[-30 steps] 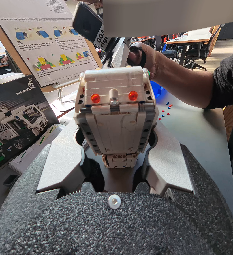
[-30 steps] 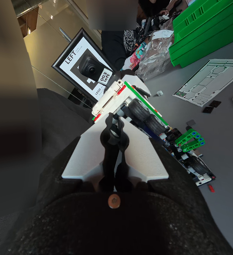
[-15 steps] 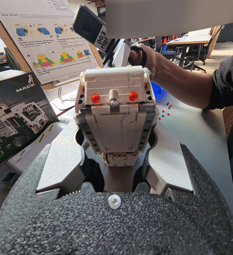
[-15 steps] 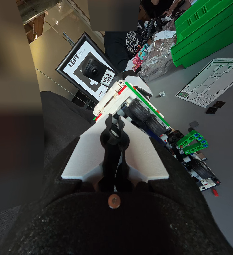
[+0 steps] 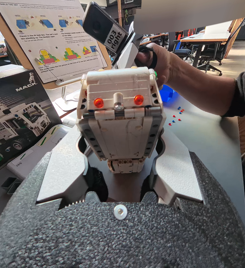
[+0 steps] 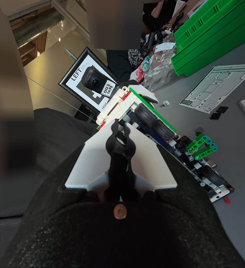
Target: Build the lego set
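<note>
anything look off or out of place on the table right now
Mostly tidy. A few small red and blue studs lie scattered loose on the grey table, and the lego truck is tipped on its side, wheels outward, held in the left gripper.

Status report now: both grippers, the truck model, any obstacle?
Left gripper jaws clamp truck model. Right gripper jaws shut on small wheel. No obstacle seen.

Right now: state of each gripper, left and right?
Left gripper: closed on the white truck body, one finger on each side.
Right gripper: closed on a small black wheel, close beside the truck's rear end.
</note>
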Motion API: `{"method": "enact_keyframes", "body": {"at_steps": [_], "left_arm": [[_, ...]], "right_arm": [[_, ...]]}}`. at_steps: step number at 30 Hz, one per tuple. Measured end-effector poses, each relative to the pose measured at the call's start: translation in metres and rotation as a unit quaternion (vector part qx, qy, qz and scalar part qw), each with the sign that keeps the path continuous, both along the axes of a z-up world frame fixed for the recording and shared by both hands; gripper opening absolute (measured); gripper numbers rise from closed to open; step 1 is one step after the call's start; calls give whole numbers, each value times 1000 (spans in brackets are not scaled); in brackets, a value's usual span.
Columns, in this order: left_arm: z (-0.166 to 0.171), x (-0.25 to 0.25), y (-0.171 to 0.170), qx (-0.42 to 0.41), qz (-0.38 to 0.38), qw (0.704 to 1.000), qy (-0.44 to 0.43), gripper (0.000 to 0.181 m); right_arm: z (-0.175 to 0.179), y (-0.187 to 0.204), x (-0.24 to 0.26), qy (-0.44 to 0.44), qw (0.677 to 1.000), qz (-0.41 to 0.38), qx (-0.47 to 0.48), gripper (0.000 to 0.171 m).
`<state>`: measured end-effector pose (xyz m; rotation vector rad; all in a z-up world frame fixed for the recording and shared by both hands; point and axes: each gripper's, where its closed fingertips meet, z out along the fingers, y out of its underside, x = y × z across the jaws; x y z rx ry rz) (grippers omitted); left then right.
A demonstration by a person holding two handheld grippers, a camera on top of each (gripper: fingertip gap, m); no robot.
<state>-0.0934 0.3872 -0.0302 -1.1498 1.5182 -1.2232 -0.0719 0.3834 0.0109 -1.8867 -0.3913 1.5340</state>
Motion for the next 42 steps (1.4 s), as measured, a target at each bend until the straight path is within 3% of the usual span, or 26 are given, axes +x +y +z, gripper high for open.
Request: {"method": "enact_keyframes", "body": {"at_steps": [2,6,9,13,16,20,23,27,35,42], "left_arm": [[-8,1,3,1,8,1000,11,120],[-42,3,5,-47,12,998,39,125],[-69,12,4,-46,12,997,67,121],[-66,22,0,-59,25,997,39,111],[-67,26,-10,-71,20,997,27,89],[-89,28,-16,-86,30,993,71,107],[-98,34,-14,-55,65,992,96,86],[-100,33,-11,-42,80,991,102,82],[-85,23,-6,20,6,984,179,80],[-74,9,-6,124,-107,926,342,77]], "right_arm": [[1,0,4,26,1000,-6,-10,6],[2,1,17,82,996,-27,-26,6],[3,4,24,112,992,-50,-33,5],[3,6,28,123,988,-84,-35,6],[3,6,33,130,985,-106,-35,5],[3,5,39,146,979,-134,-38,5],[3,4,34,133,980,-145,-37,5],[3,2,32,124,979,-159,-35,5],[10,-8,49,142,972,-184,-30,5],[-12,-40,75,170,962,-206,-49,6]]}}
